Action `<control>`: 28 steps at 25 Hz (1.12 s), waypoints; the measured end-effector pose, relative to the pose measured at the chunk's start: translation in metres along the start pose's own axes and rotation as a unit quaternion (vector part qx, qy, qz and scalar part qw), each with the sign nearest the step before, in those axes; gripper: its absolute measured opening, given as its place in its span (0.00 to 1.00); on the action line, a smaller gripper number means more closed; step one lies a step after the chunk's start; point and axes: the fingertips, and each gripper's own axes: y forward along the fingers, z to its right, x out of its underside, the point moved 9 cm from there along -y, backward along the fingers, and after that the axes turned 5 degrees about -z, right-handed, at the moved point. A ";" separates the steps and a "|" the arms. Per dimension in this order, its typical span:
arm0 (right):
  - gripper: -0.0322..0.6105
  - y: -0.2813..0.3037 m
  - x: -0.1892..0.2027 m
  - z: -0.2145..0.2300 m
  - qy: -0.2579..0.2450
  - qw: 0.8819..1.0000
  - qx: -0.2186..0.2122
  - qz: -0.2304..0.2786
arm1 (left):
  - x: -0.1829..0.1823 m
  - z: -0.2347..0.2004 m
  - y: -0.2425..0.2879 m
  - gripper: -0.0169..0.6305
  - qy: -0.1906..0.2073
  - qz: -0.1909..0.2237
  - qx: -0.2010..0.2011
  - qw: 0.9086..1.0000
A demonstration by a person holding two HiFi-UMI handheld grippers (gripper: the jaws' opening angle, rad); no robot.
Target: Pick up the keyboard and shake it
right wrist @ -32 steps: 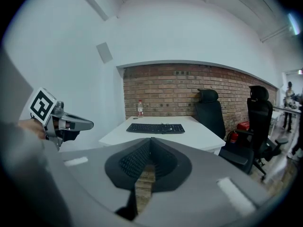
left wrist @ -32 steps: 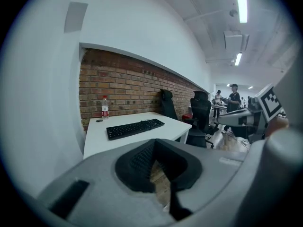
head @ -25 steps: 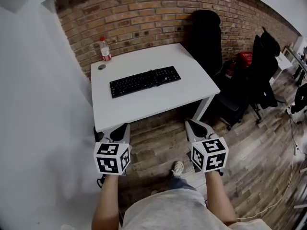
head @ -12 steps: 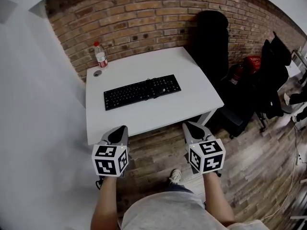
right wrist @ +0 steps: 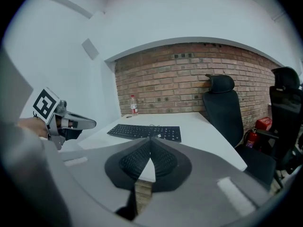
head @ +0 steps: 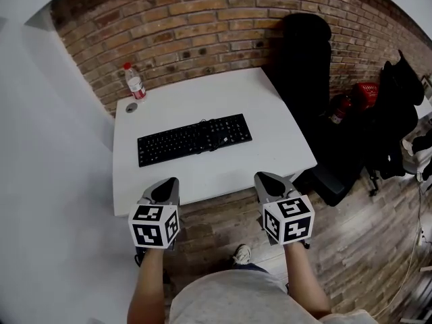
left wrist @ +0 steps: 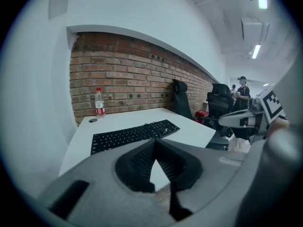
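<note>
No legible text in any view.
- Clear plastic bottle (head: 135, 84), red label: print too small to read.
- Black flat keyboard (head: 194, 139): key legends too small to read.
- Left gripper (head: 166, 184), right gripper (head: 264, 179): cubes carry black-and-white square marker patterns, no letters or digits.

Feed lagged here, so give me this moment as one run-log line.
phase: pre-grasp | left gripper: shut, empty | right gripper: shut, empty | keyboard: flat on table, untouched

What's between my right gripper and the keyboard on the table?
Only bare white table. The head view shows the right gripper, jaws shut, at the table's near edge, with nothing on the stretch up to the keyboard.
</note>
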 end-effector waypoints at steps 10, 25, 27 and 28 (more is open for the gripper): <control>0.07 0.043 -0.015 0.052 -0.011 0.999 -0.048 -0.011 | -0.018 0.003 0.039 0.02 -0.024 -0.009 -0.050 0.998; 0.07 0.092 -0.027 0.084 -0.035 0.995 -0.084 -0.029 | -0.011 -0.026 0.062 0.02 -0.067 -0.021 -0.110 0.991; 0.07 0.103 -0.029 0.088 -0.035 0.995 -0.083 -0.034 | -0.012 -0.037 0.068 0.02 -0.071 -0.022 -0.115 0.991; 0.07 0.109 -0.031 0.090 -0.035 0.995 -0.082 -0.036 | -0.012 -0.043 0.071 0.02 -0.072 -0.022 -0.117 0.990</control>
